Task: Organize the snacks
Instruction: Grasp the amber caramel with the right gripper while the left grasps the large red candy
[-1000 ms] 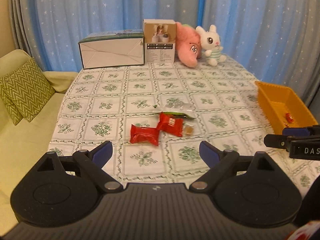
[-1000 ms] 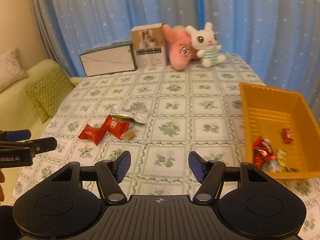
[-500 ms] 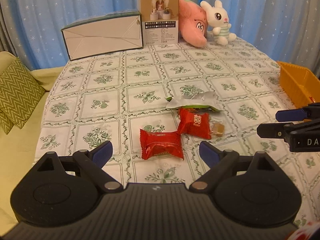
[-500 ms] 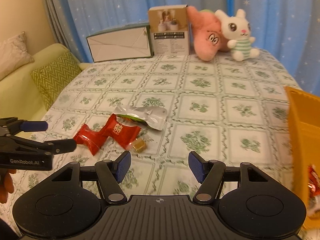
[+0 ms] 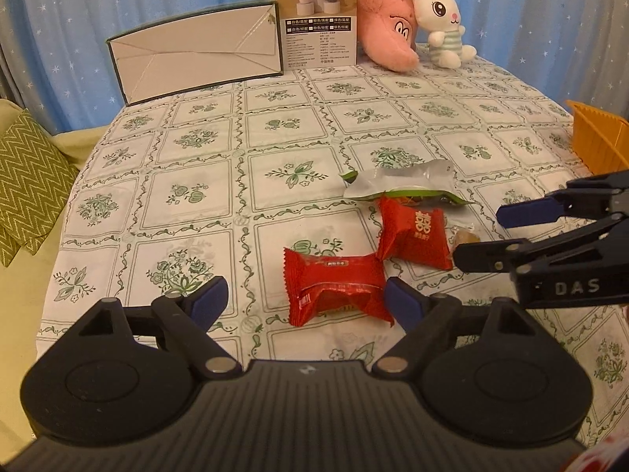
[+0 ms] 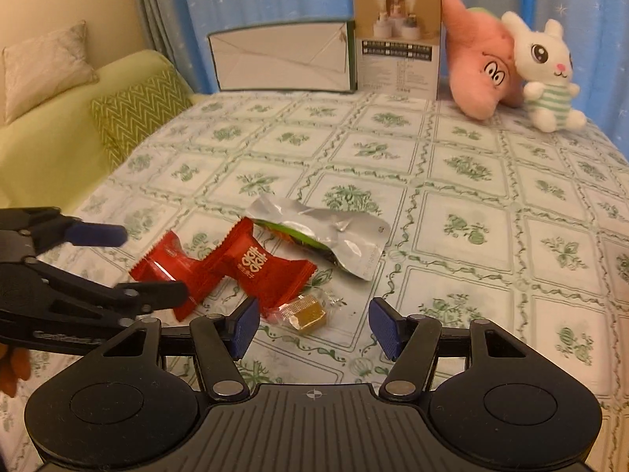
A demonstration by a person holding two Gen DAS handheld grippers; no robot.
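Four snacks lie together on the flowered tablecloth: a red packet (image 5: 334, 287) (image 6: 169, 263), a second red packet with white print (image 5: 414, 236) (image 6: 259, 267), a silver and green pouch (image 5: 401, 185) (image 6: 326, 236), and a small brown candy in clear wrap (image 5: 466, 236) (image 6: 310, 314). My left gripper (image 5: 304, 305) (image 6: 145, 263) straddles the first red packet, its jaws closing. The left pad is still clear of the packet. My right gripper (image 6: 314, 326) (image 5: 485, 236) is open around the brown candy without pressing it. An orange basket (image 5: 597, 137) shows at the right edge.
At the table's far side stand a white carton (image 5: 196, 55), a printed box (image 5: 318, 19), a pink plush (image 5: 389, 39) and a white rabbit plush (image 5: 440, 23). A green sofa with a zigzag cushion (image 6: 133, 114) lies past the left table edge. Blue curtains hang behind.
Both grippers have come down and forward onto the snack pile. The left jaws have narrowed a little around the red packet. The orange basket has slid out of the right wrist view.
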